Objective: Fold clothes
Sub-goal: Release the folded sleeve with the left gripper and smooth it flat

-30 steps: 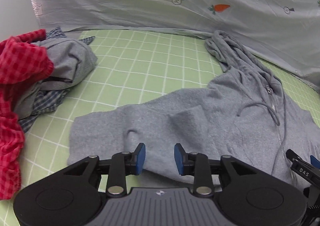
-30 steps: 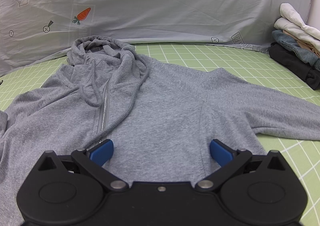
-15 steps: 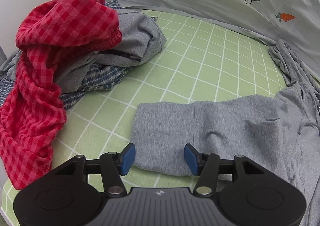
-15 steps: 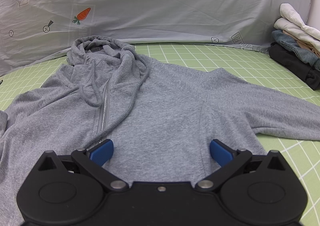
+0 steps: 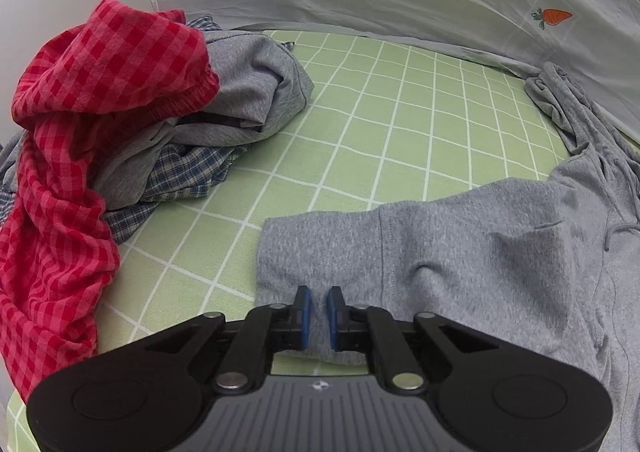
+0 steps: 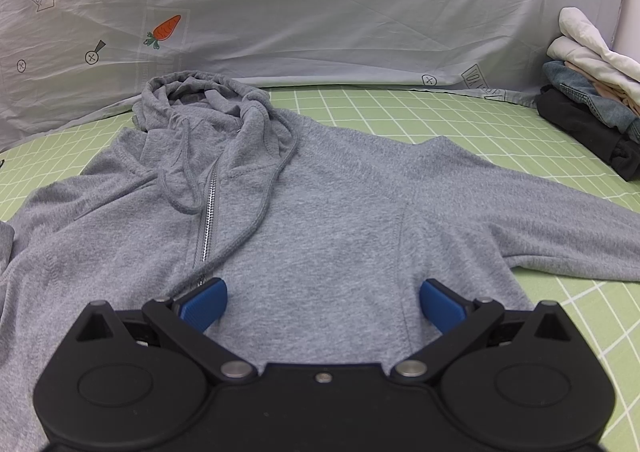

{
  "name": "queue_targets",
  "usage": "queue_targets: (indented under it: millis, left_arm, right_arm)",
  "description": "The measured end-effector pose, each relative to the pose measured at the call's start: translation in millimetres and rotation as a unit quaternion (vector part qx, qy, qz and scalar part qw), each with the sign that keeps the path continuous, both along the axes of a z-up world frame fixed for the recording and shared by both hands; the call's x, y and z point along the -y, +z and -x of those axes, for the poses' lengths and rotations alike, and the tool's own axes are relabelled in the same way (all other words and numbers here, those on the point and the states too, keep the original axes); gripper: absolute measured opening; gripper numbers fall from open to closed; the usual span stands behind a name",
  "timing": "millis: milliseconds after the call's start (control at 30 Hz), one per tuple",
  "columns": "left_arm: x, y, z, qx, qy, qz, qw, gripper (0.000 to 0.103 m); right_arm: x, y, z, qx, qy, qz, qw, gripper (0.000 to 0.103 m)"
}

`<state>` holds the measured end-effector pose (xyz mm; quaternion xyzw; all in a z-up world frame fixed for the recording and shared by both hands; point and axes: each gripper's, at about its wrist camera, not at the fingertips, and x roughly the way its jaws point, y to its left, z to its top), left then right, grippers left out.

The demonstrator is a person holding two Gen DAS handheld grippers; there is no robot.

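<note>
- Left wrist view, nearest first: the left hand-held gripper [image 5: 317, 302] is sitting at the bottom of the frame with its blue pads [image 5: 305, 306] drawn nearly together, and a thin fold of grey cloth is showing in the narrow gap between them.
- That cloth is the cuff end of the grey hoodie's sleeve [image 5: 344, 252], so this hand-held gripper appears to be pinching the sleeve near its end.
- From the pinch, the sleeve is running away to the right towards the hoodie's body, its long axis lying across the frame; judging by this, the left hand is the nearer one for carrying the sleeve inward over the chest.
- Right wrist view: the right hand-held gripper [image 6: 322, 302] is hanging over the lower front of the grey hoodie [image 6: 328, 212], jaws spread wide, pads either side of bare cloth and clamping nothing.
- Beyond it, the hoodie is lying flat and face up on the green checked bed sheet [image 6: 400, 112], zipper [image 6: 208, 220] and hood [image 6: 208, 100] pointing away, the other sleeve stretching off to the right.
- Farther off, a heap of unfolded clothes [image 5: 120, 124] is lying at the left, and a folded stack [image 6: 592, 100] is resting at the far right.
</note>
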<state>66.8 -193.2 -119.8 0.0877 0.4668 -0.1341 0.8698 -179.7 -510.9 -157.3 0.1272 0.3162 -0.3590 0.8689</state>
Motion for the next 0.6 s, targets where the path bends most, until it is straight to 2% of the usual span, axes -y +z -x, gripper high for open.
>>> queue_targets:
  millis: [367,500,600]
  left_arm:
    - [-39.5,2.4,39.2,0.001,0.052,-0.075,0.9958,0.001]
    - [-60.1,1.6,59.7,-0.016,0.085,-0.057,0.9946,0.001]
    - [-78.0,8.1,69.5,-0.031,0.107,0.025,0.9935,0.007]
  right_arm:
    - [0.1,-0.1,0.1,0.000,0.000,0.000,1.000,0.103]
    - [-0.2,0.0,0.3,0.000,0.000,0.000,1.000,0.103]
    - [-0.6,0.2,0.1,0.000,0.000,0.000,1.000,0.103]
